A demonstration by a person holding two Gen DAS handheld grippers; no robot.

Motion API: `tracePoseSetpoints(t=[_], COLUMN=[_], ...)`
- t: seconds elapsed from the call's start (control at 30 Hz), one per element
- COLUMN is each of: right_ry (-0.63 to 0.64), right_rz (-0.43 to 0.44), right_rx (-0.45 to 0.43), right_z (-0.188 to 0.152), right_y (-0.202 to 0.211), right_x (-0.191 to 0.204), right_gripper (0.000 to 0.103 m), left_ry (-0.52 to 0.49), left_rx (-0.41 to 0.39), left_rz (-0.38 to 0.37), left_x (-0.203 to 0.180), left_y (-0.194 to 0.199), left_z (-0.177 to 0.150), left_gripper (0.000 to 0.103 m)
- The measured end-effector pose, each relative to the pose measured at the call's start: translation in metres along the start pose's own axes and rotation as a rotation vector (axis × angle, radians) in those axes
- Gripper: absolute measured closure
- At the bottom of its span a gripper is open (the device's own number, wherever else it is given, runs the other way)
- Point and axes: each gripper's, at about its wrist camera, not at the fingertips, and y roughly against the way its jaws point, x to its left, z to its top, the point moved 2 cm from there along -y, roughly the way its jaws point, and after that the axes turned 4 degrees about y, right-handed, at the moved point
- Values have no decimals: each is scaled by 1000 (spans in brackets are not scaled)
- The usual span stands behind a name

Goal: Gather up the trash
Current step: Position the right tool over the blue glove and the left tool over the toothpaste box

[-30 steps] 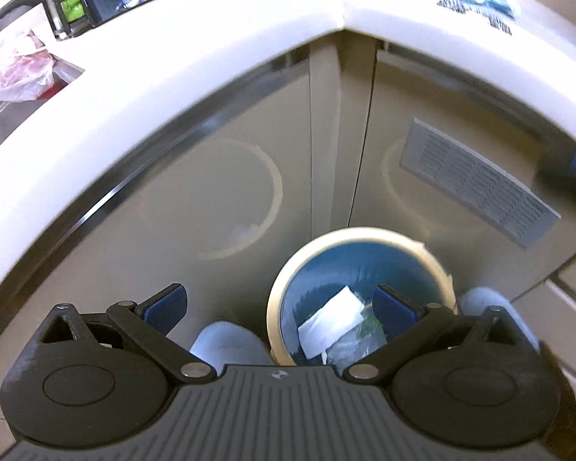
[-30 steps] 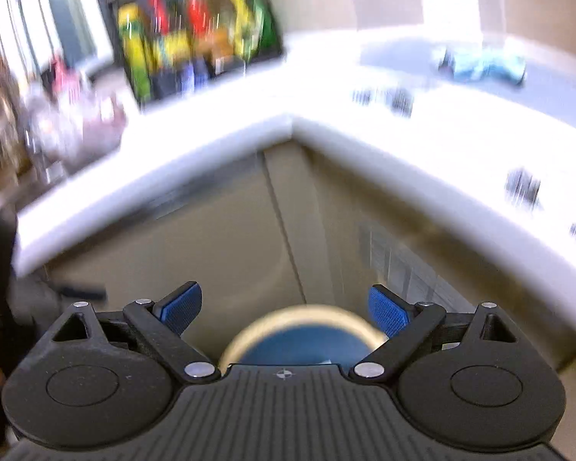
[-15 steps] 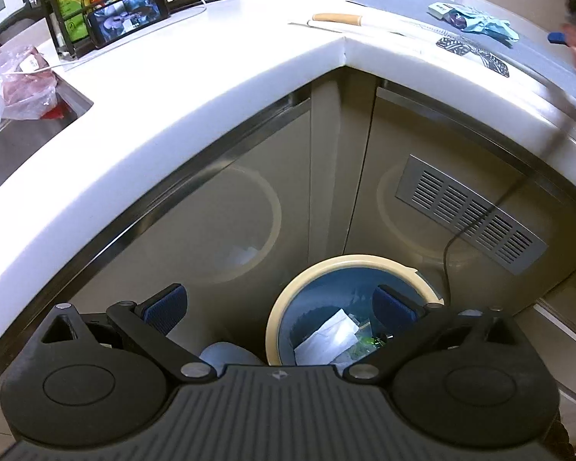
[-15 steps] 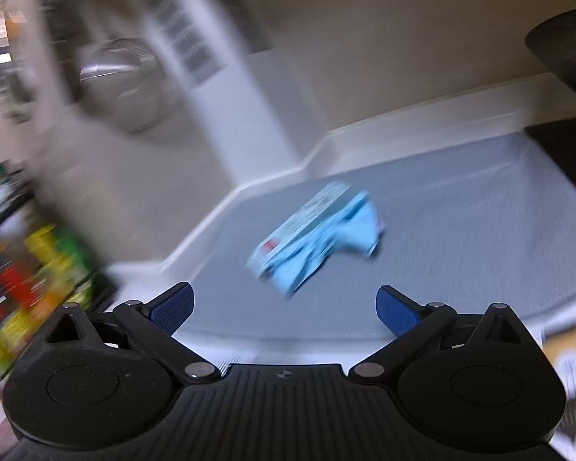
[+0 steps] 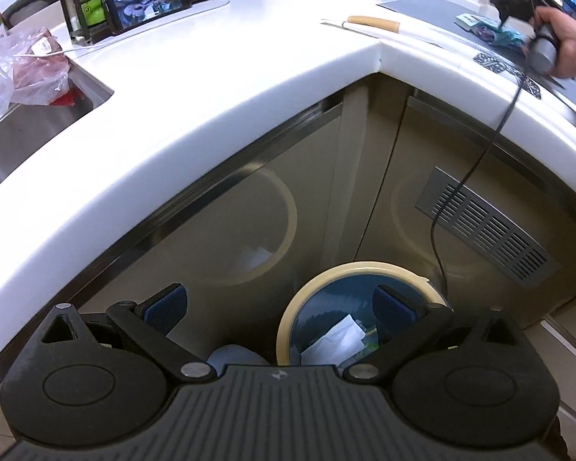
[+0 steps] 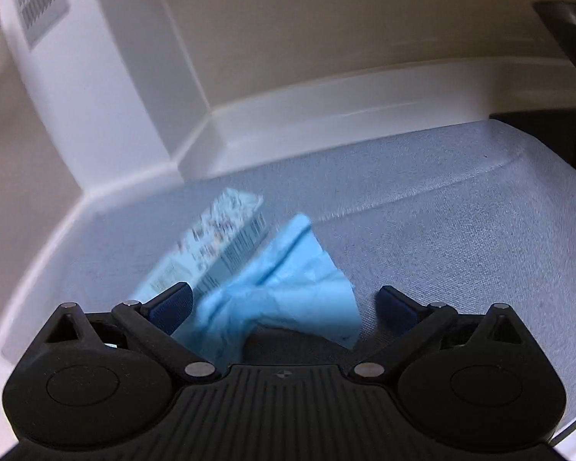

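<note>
Trash bin [image 5: 359, 307] on the floor right under the counter corner [image 5: 378, 55], behind the left gripper's [image 5: 278, 309] right finger, paper scraps [image 5: 336, 340] inside. Sink [image 5: 27, 130] far off left of the fingers, phone [image 5: 149, 0] way ahead. Crumpled wrapper [image 6: 272, 288] on the mat [image 6: 441, 211], lying between the right gripper's [image 6: 284, 305] fingers, nearer the left one.

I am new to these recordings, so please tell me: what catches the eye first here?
The crumpled light-blue wrapper on the grey mat, between the open fingers of the right claw. Then the cream-rimmed bin on the floor under the white counter, with white paper inside.
</note>
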Motion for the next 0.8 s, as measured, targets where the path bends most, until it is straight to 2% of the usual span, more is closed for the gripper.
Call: tracePoseSetpoints(t=[0.13, 0.23, 0.3, 0.33, 0.47, 0.53, 0.67, 0.8], right_ry=[222, 313, 308, 271, 98, 67, 82, 268], right_rz=[-49, -111, -129, -107, 97, 130, 132, 39], right_rx=[-61, -93, -90, -90, -13, 35, 51, -7], right_z=[-5, 4, 13, 18, 25, 20, 5, -5], right_y=[10, 20, 27, 32, 42, 38, 22, 10], right_x=[-7, -32, -55, -68, -100, -99, -74, -47], right_gripper=[0, 0, 0, 0, 0, 0, 0, 0], left_ry=[7, -18, -30, -34, -48, -63, -77, -75], left_rx=[8, -12, -22, -23, -28, -35, -44, -38], left_rz=[-25, -33, -36, -41, -56, -53, -35, -6], left_x=[-1, -7, -13, -15, -25, -30, -38, -39], left_y=[-1, 3, 5, 6, 10, 12, 18, 21], left_z=[5, 6, 6, 7, 11, 13, 16, 20], left_gripper=[0, 0, 0, 0, 0, 0, 0, 0])
